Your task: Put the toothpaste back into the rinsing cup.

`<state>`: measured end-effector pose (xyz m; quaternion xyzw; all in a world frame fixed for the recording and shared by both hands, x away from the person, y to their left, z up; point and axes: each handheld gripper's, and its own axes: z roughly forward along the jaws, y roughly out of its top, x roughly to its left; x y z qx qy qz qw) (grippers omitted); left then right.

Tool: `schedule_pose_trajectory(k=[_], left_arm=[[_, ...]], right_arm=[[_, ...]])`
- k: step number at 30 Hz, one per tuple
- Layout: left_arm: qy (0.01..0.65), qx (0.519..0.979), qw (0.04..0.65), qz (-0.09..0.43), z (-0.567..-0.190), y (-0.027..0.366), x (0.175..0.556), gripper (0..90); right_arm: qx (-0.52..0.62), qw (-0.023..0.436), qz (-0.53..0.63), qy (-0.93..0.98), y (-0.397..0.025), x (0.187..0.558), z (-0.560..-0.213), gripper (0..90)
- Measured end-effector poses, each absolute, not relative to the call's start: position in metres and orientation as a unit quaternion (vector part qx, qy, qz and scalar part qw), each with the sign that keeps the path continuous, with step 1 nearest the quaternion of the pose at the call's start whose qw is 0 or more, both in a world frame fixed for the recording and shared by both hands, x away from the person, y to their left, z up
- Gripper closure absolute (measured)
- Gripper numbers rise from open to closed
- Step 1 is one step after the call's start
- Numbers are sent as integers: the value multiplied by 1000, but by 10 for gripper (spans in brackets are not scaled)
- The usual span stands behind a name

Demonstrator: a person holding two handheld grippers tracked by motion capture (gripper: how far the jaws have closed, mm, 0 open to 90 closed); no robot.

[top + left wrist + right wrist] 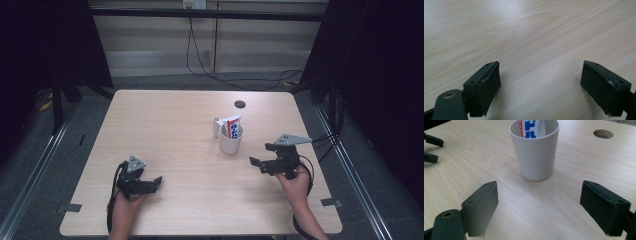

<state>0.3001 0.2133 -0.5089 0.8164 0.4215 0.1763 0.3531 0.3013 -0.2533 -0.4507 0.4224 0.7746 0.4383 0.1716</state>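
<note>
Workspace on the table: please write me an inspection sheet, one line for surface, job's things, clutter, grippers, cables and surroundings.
Surface: light wooden table, with a round hole near the far edge.
Job's things: white cup stands upright, right of centre; a toothpaste tube with red and blue print stands in it. A small white object stands just left of the cup; what it is cannot be told.
Clutter: nothing seen.
Grippers: left gripper open, low over bare wood; right gripper open, pointing at the cup, apart from it.
Cables: a black cable trails from the left gripper; another cable hangs at the back wall.
Surroundings: dark curtains at the sides, grey floor.
</note>
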Motion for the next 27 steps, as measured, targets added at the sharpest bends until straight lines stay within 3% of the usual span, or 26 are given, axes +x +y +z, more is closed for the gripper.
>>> schedule_pose_trajectory(k=[27], left_arm=[[422,816,354,176,-509,213,300,158]], right_arm=[[433,149,425,781,-270,280,-485,143]])
